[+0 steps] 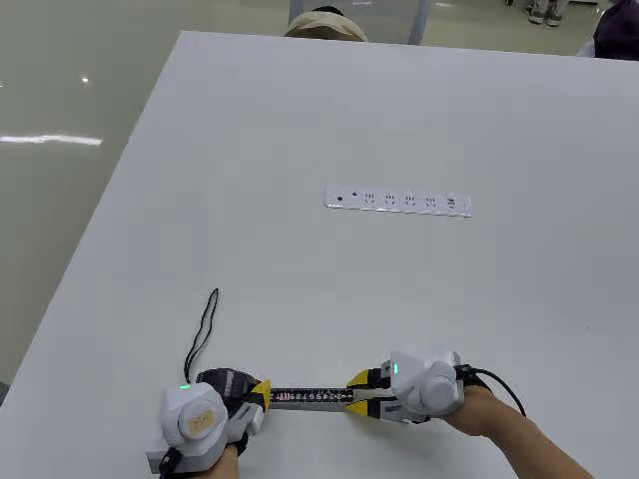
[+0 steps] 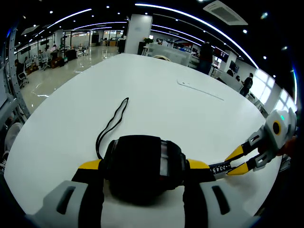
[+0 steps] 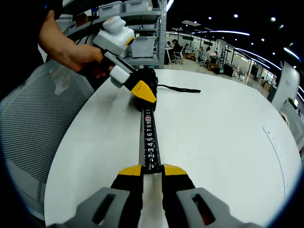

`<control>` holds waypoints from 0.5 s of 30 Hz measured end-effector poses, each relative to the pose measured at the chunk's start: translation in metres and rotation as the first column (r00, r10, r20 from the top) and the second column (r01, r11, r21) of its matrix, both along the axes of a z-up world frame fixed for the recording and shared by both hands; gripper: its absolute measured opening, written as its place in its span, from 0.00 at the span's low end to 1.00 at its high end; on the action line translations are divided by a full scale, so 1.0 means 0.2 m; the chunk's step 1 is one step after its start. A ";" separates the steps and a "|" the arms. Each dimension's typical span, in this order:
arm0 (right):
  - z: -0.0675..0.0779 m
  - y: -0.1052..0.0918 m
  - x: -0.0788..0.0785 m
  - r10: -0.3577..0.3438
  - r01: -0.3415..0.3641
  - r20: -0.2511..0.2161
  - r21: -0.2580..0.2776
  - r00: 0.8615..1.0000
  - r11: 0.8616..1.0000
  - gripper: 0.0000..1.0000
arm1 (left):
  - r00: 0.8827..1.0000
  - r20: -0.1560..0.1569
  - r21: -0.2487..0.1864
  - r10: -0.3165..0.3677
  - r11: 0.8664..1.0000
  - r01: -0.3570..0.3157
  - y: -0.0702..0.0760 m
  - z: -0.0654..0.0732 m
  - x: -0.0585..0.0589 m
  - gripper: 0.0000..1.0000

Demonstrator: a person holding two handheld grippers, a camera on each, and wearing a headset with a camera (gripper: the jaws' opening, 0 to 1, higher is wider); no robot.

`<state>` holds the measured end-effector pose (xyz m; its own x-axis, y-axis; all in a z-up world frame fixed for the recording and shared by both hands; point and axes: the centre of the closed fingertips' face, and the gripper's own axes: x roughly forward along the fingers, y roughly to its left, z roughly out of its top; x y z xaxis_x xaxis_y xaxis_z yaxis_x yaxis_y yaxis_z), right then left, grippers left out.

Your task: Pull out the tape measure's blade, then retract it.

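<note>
The left gripper [image 2: 143, 165] is clamped across the black tape measure case [image 1: 226, 383], which rests on the white table [image 1: 349, 130] near its front edge. The right gripper [image 3: 152, 170] pinches the tip of the blade [image 3: 149, 135], which lies extended between the two grippers. The wrist strap [image 1: 203, 329] trails away from the case

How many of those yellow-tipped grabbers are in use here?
2. The left gripper clamps the tape measure case near the table's front edge; the right gripper, to its right, pinches the end of the blade.
</note>
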<state>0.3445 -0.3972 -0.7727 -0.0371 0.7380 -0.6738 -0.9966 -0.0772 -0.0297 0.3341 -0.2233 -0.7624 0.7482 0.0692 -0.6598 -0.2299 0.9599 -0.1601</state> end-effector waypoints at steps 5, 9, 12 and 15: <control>0.00 0.01 0.00 0.001 -0.001 0.001 0.001 1.000 1.000 0.13 | 1.000 -0.004 0.002 -0.003 1.000 0.003 0.00 0.00 0.00 0.65; 0.01 0.01 0.00 0.002 -0.002 0.002 0.002 1.000 1.000 0.13 | 1.000 -0.004 0.000 -0.003 1.000 0.003 0.00 0.00 0.00 0.65; 0.00 0.01 0.00 0.002 -0.002 0.001 0.003 1.000 1.000 0.13 | 1.000 0.001 -0.003 0.000 1.000 0.000 0.00 0.00 0.00 0.65; 0.00 0.02 0.00 0.000 0.000 -0.002 0.005 1.000 1.000 0.13 | 1.000 0.005 -0.010 0.005 1.000 -0.005 0.00 0.00 0.00 0.65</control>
